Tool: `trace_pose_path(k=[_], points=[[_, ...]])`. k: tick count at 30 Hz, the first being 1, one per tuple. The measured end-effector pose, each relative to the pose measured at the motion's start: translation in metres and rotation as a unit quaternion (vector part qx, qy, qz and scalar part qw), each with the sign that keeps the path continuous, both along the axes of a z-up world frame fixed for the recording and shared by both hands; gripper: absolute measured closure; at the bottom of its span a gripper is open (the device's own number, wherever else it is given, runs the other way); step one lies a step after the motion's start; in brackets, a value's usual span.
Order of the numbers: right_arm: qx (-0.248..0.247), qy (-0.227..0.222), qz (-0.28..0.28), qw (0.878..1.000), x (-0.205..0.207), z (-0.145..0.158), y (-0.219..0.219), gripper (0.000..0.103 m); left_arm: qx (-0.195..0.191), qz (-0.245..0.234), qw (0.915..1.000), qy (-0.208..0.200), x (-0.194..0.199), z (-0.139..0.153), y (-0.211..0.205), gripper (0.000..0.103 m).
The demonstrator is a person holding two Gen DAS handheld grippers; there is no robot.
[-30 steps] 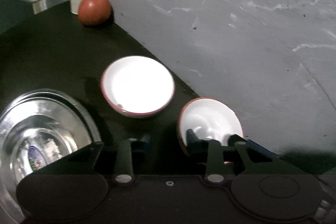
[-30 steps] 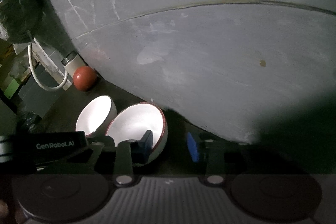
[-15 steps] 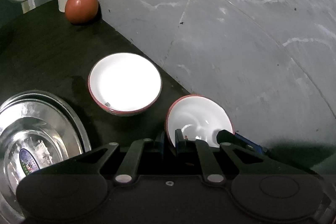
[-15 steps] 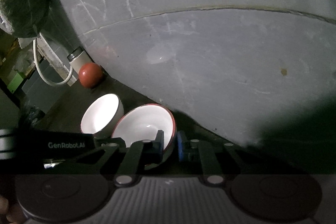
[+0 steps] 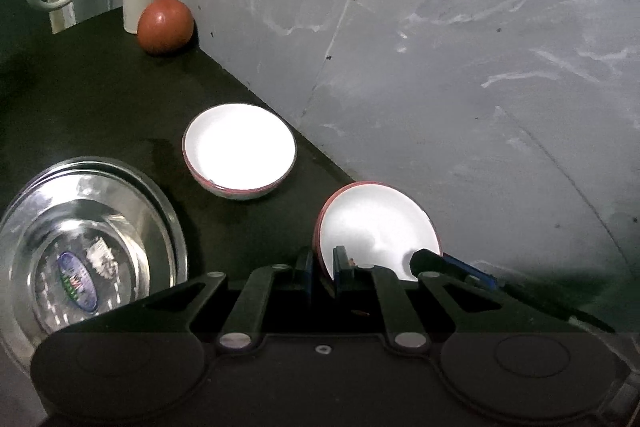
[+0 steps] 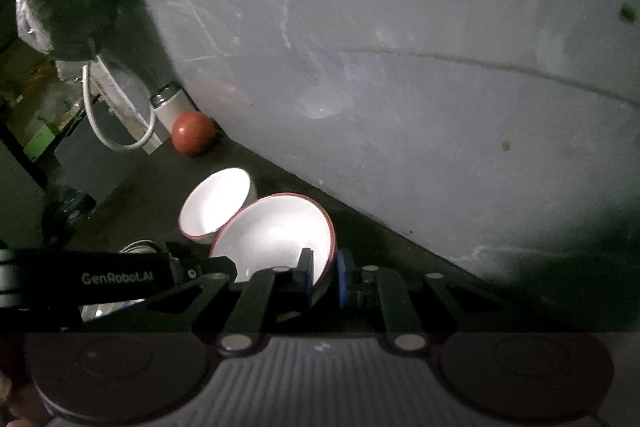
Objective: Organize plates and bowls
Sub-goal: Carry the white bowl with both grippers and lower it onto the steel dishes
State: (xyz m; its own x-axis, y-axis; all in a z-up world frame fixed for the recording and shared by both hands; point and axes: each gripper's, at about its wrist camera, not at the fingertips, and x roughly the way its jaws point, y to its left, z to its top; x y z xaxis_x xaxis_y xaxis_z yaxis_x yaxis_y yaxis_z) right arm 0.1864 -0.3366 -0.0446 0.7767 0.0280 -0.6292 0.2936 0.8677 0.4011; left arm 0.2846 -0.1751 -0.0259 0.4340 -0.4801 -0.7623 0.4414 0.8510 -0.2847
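Both claws pinch one tilted, red-rimmed white bowl (image 5: 376,227) low in the frame: left claw (image 5: 322,269) on its left rim, right claw (image 6: 324,275) on its right rim. Second bowl (image 5: 239,151) sits on the dark worktop (image 5: 100,99), near steel plates (image 5: 80,251) at lower left.

Both hand-held grippers — left (image 5: 321,273), right (image 6: 325,273) — now clamped on bowl (image 5: 376,231) rim.

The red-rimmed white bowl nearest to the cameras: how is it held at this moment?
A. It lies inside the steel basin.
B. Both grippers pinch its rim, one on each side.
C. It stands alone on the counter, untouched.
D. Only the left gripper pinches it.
B: the left gripper and the right gripper each pinch the rim of the tilted bowl.
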Motion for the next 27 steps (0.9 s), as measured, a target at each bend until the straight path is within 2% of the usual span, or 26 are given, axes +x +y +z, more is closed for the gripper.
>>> trace_pose_path(k=[15,27], points=[[-0.002,-0.014,0.028,1.0,-0.033,0.031,0.021,0.09,-0.009,0.011,0.9997,-0.021,-0.045,0.033,0.03,0.093],[-0.006,-0.004,0.076,0.997,-0.049,0.042,0.048,0.09,-0.011,0.024,0.9995,-0.017,-0.072,0.039,0.067,0.093]])
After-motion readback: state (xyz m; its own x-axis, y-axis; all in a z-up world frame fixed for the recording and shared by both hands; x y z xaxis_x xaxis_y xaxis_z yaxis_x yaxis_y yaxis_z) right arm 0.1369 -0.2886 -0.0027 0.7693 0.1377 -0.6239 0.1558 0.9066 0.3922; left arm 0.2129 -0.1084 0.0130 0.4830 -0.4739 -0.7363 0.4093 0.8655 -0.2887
